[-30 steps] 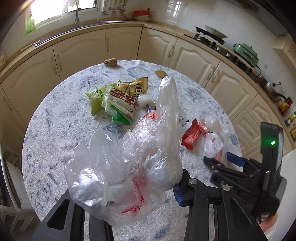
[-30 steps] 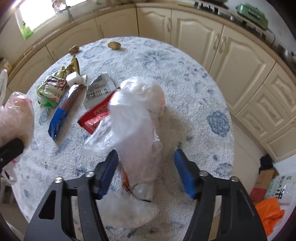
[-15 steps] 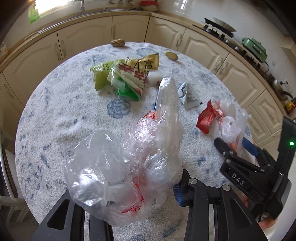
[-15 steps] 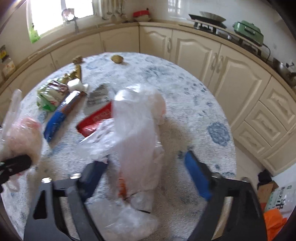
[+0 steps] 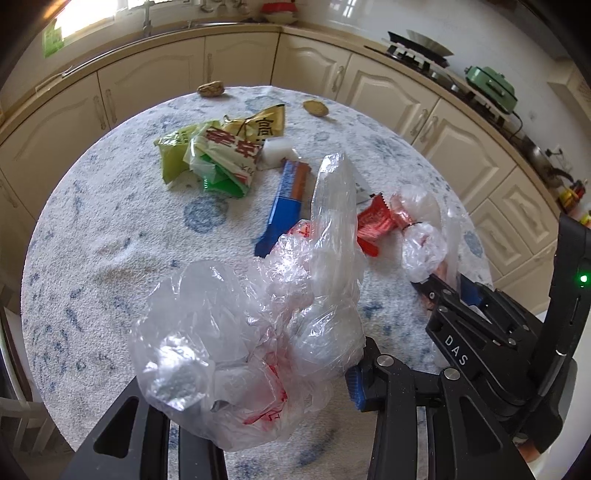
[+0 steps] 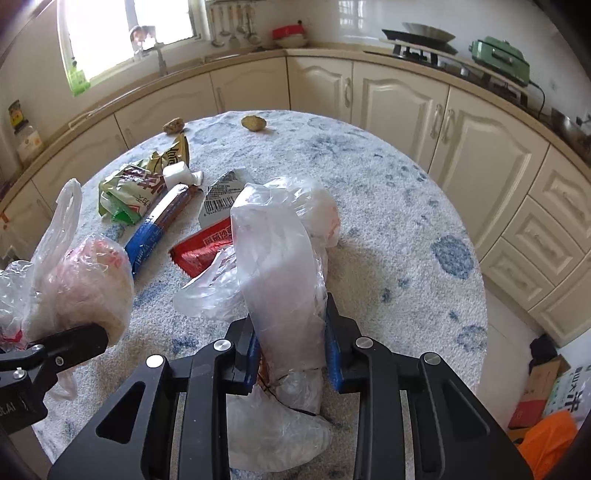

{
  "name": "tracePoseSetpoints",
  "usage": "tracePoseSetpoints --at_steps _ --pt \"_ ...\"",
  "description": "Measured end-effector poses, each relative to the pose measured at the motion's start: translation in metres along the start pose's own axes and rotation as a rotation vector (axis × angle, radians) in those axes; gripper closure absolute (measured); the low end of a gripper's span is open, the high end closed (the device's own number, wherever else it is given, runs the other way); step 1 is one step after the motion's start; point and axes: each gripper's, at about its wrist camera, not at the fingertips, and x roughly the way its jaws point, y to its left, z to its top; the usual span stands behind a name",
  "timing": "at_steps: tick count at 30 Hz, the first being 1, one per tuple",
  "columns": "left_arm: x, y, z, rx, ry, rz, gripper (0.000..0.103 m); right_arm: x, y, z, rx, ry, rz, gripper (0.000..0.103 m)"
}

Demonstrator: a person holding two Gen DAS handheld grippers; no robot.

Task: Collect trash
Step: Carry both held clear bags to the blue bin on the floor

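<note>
Left tongs [image 5: 280,373] clamped on crinkled clear plastic bag [image 5: 236,332]; right tongs [image 6: 291,350], just closing, pinch bag handle [image 6: 280,266].

Left gripper [image 5: 258,384]: near-side pad buried under clear bag [image 5: 258,325]. Bag also covers table [image 5: 92,258] near edge. Barcode wrapper [image 6: 221,195] print unreadable.

I see cream cabinets [image 6: 399,110] curving round, a window [image 6: 122,33] at back left, green appliance [image 6: 502,55] on the counter, red bowl [image 6: 290,35], orange bag [image 6: 546,439] on the floor, bottom right.
</note>
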Motion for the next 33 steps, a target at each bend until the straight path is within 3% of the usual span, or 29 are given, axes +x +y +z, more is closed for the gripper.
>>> tracePoseSetpoints --at_steps 16,33 --pt "0.012 -0.066 0.004 0.135 0.012 -0.06 0.066 -0.027 -0.064 -0.02 0.173 0.015 -0.024 0.074" --pt "0.064 -0.202 0.005 0.409 0.098 -0.191 0.066 -0.069 -0.19 -0.075 0.458 0.012 -0.176 0.075"
